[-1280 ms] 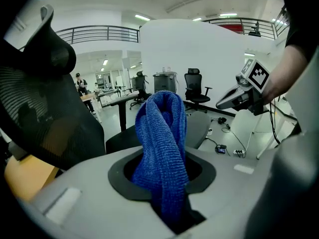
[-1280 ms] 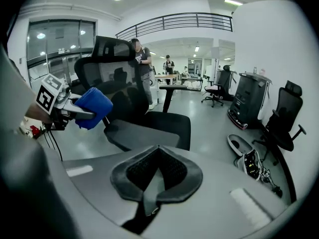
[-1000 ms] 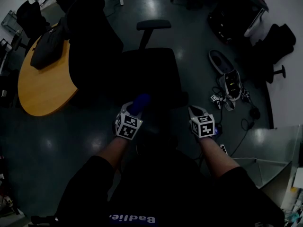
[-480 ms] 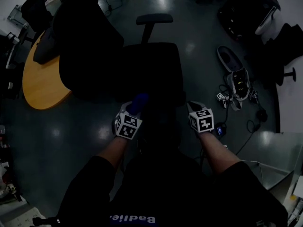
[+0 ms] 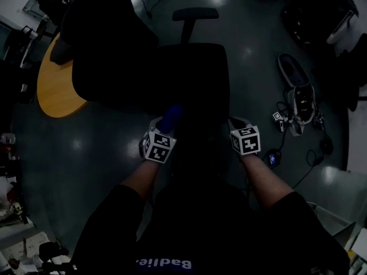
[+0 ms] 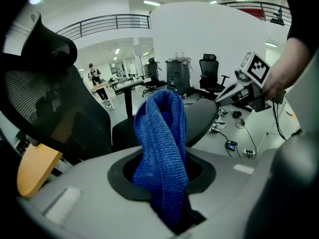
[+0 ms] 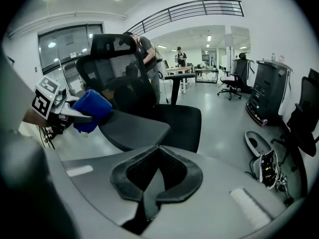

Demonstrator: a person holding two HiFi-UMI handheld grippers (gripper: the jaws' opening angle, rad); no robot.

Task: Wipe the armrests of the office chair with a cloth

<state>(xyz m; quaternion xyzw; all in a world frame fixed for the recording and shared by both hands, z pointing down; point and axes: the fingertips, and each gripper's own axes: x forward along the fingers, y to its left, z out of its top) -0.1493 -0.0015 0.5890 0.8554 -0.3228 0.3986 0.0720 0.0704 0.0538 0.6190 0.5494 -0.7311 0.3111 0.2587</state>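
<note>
- The black chair seat [image 5: 192, 79] sits right in front and blocks the middle.
- Its tall back [image 5: 103, 44] walls off the left side, with the round desk [image 5: 54, 90] just beyond.
- The far armrest [image 5: 195, 14] sticks up past the seat.
- The floor [image 5: 252, 79] right of the seat is open, up to the gear [image 5: 301, 103].

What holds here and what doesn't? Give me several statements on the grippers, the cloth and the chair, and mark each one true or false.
1. The left gripper has a blue cloth clamped between its jaws. True.
2. The right gripper grips a second cloth. False: its jaws are together with nothing between them.
3. The cloth lies on the armrest at the far side of the seat. False: that armrest is bare, and the cloth is held at the near edge of the seat.
4. In the head view, a wooden table stands to the left of the chair. True.
</note>
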